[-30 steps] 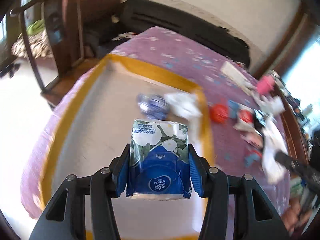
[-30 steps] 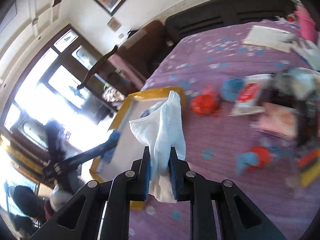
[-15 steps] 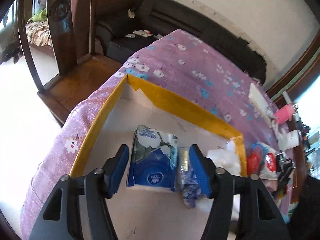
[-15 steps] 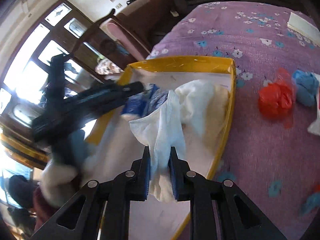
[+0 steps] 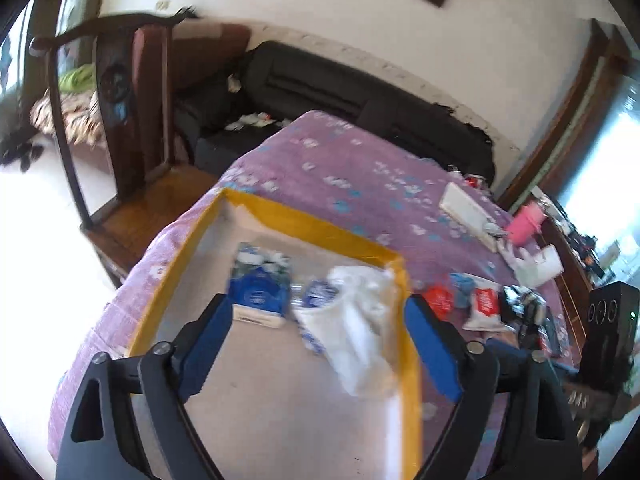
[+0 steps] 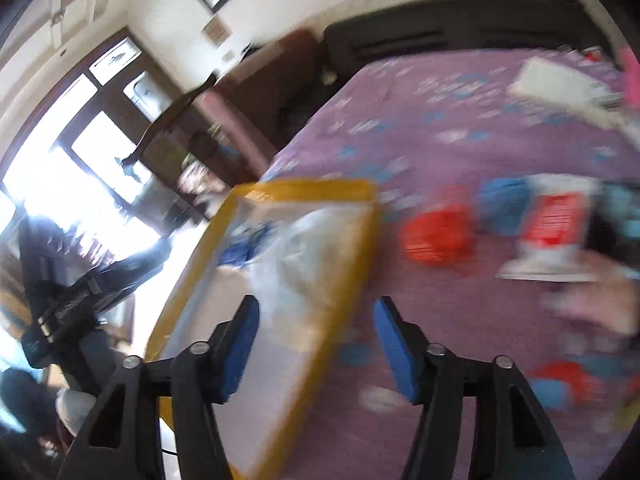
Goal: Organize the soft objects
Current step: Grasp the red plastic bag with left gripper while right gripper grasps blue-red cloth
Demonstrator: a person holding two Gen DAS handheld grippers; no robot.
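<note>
Claws are both gaping empty, left claw (image 5: 318,338) and right claw (image 6: 316,338), while tissue pack (image 5: 259,294) and white cloth (image 5: 356,332) are lying in the yellow-rimmed tray (image 5: 304,222).

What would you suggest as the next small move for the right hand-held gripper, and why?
Probably swing the right hand-held gripper, open and holding nothing, toward the red soft item on the purple cloth. The tissue pack and white cloth already lie in the yellow-rimmed tray, while that item lies outside it.
</note>
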